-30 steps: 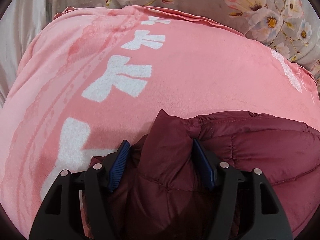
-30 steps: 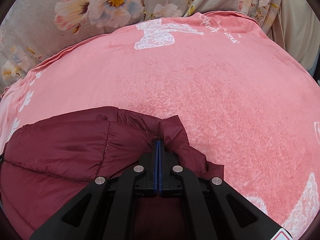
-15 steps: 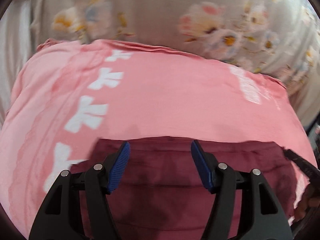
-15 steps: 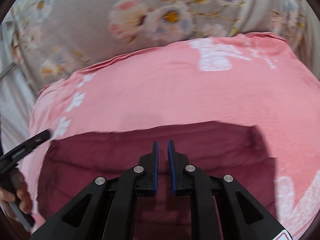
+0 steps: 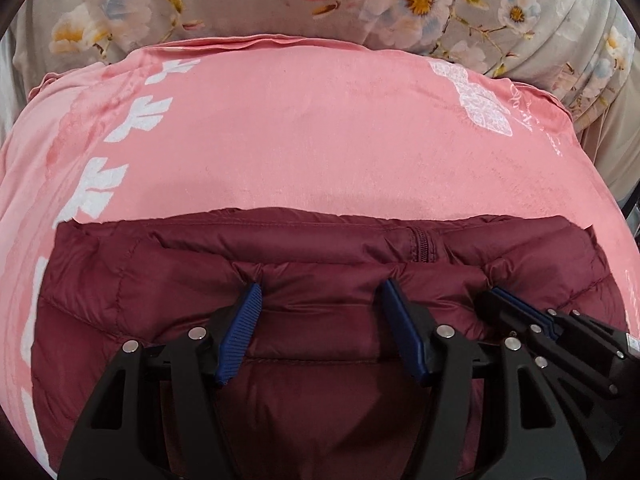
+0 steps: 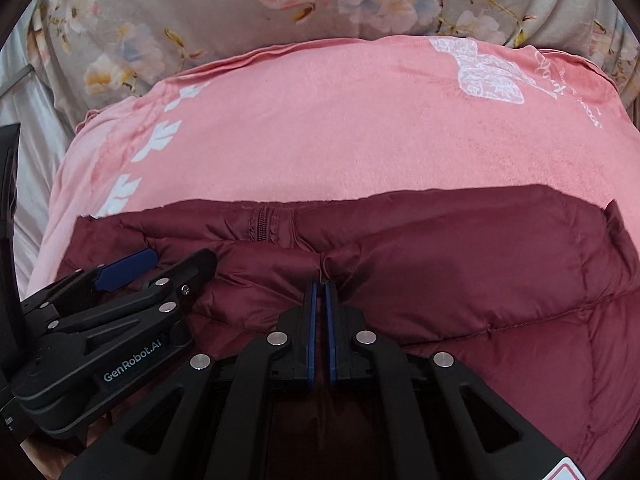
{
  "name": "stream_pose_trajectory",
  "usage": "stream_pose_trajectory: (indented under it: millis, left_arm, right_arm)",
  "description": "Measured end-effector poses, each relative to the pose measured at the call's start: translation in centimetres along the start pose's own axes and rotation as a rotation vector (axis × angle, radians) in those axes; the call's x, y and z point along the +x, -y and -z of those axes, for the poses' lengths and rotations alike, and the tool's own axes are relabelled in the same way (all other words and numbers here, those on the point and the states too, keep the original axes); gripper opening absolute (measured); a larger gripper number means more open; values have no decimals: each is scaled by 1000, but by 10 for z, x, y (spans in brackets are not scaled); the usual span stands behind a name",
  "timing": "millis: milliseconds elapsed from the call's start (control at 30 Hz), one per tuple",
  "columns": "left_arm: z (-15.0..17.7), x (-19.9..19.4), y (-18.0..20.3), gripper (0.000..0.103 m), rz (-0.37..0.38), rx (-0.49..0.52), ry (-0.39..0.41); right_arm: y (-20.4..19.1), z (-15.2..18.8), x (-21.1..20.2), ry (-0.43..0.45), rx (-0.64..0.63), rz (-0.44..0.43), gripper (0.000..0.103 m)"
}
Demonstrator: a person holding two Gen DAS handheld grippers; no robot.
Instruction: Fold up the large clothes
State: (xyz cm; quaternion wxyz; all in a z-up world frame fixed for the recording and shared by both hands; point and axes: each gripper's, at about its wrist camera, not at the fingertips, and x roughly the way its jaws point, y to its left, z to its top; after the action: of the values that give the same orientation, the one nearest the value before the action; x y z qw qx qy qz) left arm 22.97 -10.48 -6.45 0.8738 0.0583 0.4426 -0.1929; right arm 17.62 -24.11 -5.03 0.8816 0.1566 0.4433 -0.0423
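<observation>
A dark red puffer jacket [image 5: 320,256] lies folded on a pink blanket [image 5: 304,140], its zipper [image 5: 420,246] at the far edge. It also shows in the right wrist view [image 6: 460,248]. My left gripper [image 5: 320,300] is open, its blue pads pressing down on the jacket with a wide fold of fabric between them. My right gripper [image 6: 320,286] is nearly closed and pinches a thin ridge of jacket fabric. Each gripper shows in the other's view: the right gripper [image 5: 504,300] at right, the left gripper [image 6: 168,264] at left.
The pink blanket [image 6: 340,140] with white bow prints covers a bed. A grey floral quilt [image 5: 360,4] lies bunched behind it. Pale sheet shows at the far left [image 6: 36,128].
Both grippers let go of the jacket's end, lifted back, then came down side by side on the folded jacket. The jacket now lies flat and folded; the right gripper has closed again on fabric.
</observation>
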Motion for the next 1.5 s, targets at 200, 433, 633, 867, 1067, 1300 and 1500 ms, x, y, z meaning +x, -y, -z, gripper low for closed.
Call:
stream_pose_trajectory:
  millis: [200, 433, 633, 867, 1067, 1300, 1500]
  left_arm:
    - [6, 12, 5, 61, -35, 26, 18]
    - [8, 12, 8, 61, -52, 39, 40]
    - [16, -73, -68, 87, 60, -145, 113]
    - [81, -111, -197, 93, 62, -454, 41]
    - [127, -93, -216, 93, 130, -546, -35]
    - [129, -91, -193, 94, 123, -482, -11]
    - [120, -91, -172, 68, 136, -444, -17]
  right_arm:
    - [-1, 9, 8, 12, -5, 8, 0]
    - [3, 6, 9, 14, 3, -18, 0]
    - [-8, 23, -61, 63, -15, -93, 12]
    - [-33, 80, -84, 16, -32, -180, 12]
    - [-41, 100, -71, 13, -40, -153, 12]
    - [-32, 110, -57, 7, 2, -164, 3]
    - [-25, 112, -54, 10, 32, -196, 0]
